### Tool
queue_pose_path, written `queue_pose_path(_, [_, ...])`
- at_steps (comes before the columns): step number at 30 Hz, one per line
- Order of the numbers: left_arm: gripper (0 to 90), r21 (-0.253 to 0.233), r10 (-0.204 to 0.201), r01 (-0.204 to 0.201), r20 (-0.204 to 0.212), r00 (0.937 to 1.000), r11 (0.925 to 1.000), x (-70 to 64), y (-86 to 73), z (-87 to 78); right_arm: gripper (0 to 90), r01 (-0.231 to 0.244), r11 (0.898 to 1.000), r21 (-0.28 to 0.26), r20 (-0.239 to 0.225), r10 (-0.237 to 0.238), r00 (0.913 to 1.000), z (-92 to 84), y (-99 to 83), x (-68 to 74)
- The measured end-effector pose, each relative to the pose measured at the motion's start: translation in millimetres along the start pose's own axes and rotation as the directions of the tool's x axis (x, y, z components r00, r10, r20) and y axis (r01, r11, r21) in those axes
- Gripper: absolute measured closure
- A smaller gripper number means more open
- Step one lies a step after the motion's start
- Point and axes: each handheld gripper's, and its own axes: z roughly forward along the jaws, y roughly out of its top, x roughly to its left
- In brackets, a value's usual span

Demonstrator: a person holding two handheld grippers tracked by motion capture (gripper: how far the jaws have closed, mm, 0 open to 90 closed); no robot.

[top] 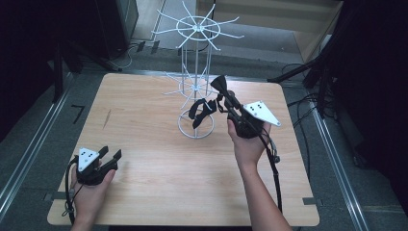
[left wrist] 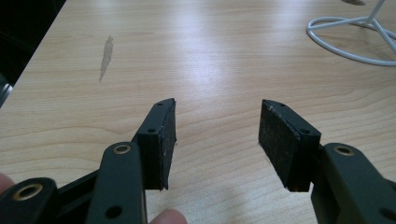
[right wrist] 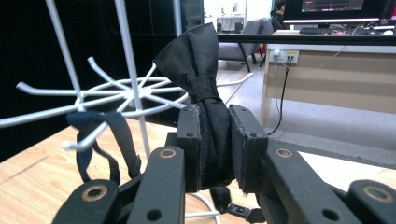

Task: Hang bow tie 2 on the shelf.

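We see a pale wood-grain tabletop (top: 159, 159) with a dark streak at its left, on a grey floor (top: 29, 139) ringed by black curtains; behind, an office desk with a monitor whose writing is too small to read. At centre stands a white wire rack (top: 196, 77). Lower left, the left tool (top: 111, 157) rests low over the tabletop, jaws apart and empty. Right of centre, the right tool (top: 230, 103) is raised beside the rack, clamped on a black bow tie (right wrist: 205, 102), its strap (top: 199, 111) hanging over a lower rack arm.
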Motion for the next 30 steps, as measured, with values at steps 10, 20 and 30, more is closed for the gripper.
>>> queue_pose_path(10, [47.8, 0.000, 0.000, 0.000, -0.001, 1.0000, 1.0000, 0.0, 0.0, 0.0, 65.5, 0.051, 0.999, -0.004, 0.035, -0.050, 0.9981, 1.0, -12.1, 8.8])
queue_pose_path(20, [47.8, 0.000, 0.000, 0.000, 0.000, 1.0000, 1.0000, 0.0, 0.0, 0.0, 58.5, 0.031, 0.999, 0.026, -0.008, -0.031, 0.9995, 2.4, -16.5, 2.8])
queue_pose_path(30, [47.8, 0.001, 0.001, -0.001, -0.001, 1.0000, 1.0000, -0.2, 0.1, 0.0, 53.1, 0.044, 0.998, 0.054, -0.077, -0.040, 0.9962, -1.2, -24.2, 1.2])
